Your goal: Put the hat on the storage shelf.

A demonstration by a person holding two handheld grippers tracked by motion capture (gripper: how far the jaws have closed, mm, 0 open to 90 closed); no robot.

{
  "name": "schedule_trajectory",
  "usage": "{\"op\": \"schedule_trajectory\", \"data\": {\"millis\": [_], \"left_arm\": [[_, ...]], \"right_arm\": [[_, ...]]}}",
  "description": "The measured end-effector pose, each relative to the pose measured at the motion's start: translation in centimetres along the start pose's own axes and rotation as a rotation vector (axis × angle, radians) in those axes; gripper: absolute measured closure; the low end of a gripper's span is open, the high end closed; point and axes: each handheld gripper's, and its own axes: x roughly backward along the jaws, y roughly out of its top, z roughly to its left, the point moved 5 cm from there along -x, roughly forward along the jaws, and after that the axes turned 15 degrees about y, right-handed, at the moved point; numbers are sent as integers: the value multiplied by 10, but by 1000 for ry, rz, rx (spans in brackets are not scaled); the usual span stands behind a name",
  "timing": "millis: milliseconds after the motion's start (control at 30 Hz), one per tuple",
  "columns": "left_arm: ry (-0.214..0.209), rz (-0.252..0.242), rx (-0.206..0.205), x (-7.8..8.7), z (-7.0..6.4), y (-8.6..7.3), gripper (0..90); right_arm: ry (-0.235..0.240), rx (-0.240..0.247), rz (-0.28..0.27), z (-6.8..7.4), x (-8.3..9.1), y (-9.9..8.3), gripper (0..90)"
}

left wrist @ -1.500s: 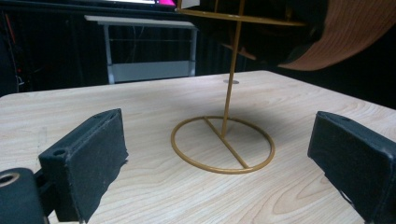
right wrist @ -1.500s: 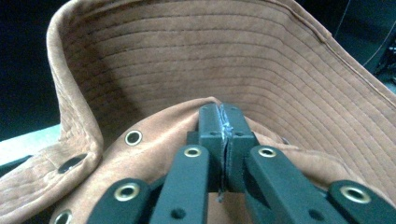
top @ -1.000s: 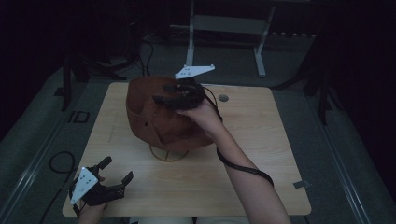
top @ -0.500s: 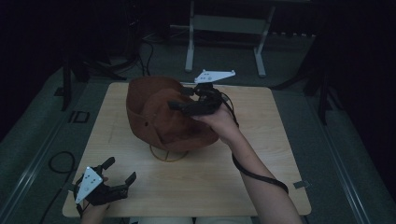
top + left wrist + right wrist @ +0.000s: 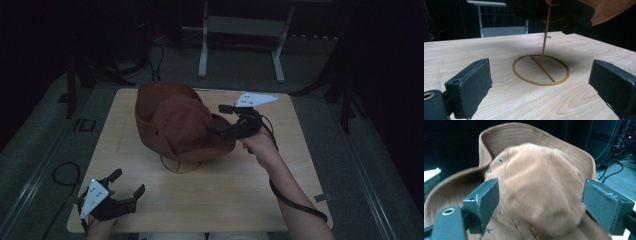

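One brown brimmed hat [image 5: 175, 122] sits atop one thin brass stand [image 5: 541, 67] mid-table [image 5: 210, 200], its brim curled and small eyelets in its rounded crown. Two grippers: the right gripper [image 5: 220, 120] faces the crown, jaws spread wide; the left gripper [image 5: 127, 185], jaws also spread, hovers near the table's front-left corner.

Obstacles: brown hat [image 5: 181, 125] on a gold wire stand [image 5: 541, 68], mid-table. Free room: bare wooden table [image 5: 220, 200] before the stand, and along the table's right edge and near corners.
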Motion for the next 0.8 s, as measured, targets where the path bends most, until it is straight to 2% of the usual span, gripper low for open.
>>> {"op": "schedule_trajectory", "data": {"millis": [200, 367, 433, 600, 800], "left_arm": [[1, 0, 7, 0, -1, 2, 49], [-7, 2, -3, -1, -3, 1, 49], [-8, 5, -8, -2, -4, 0, 49], [-11, 16, -19, -3, -5, -1, 49], [-20, 43, -31, -6, -4, -5, 49]], "right_arm": [[-70, 9, 2, -1, 25, -24, 145], [-108, -18, 0, -4, 47, -46, 146], [-128, -27, 7, -6, 53, -55, 146], [-145, -55, 13, -11, 66, -76, 145], [-188, -95, -6, -16, 85, -103, 146]]}}
